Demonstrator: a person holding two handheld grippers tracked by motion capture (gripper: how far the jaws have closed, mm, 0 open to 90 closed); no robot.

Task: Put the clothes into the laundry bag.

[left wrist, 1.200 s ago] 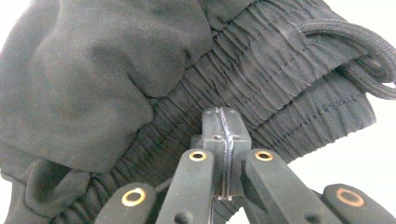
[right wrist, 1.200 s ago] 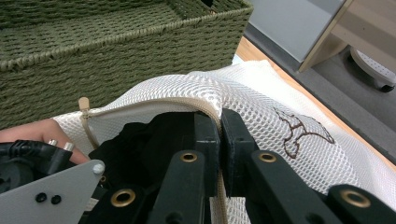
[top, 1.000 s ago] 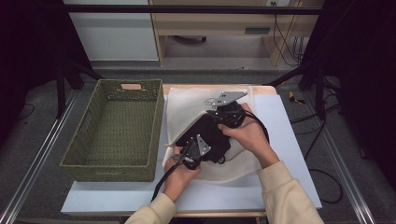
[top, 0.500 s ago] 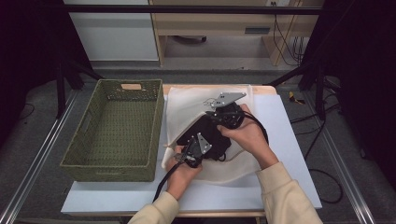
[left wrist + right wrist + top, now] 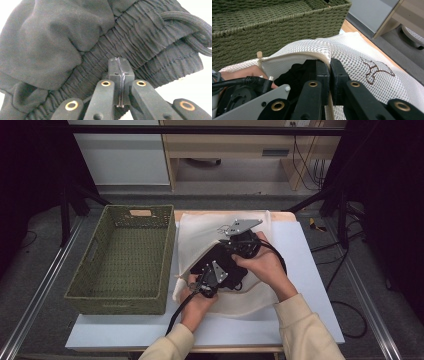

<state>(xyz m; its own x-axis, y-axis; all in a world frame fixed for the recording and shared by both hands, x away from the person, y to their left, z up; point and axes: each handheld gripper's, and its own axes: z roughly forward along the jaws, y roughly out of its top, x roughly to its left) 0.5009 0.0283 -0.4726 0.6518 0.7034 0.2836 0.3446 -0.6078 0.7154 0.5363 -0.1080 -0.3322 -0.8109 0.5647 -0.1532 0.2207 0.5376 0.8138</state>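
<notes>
I have my right gripper (image 5: 329, 72) pinched on the zippered rim of the white mesh bag (image 5: 362, 62) to hold its mouth open, while my left gripper (image 5: 119, 72), jaws clamped on the black shorts (image 5: 62, 42), feeds them inside.
</notes>
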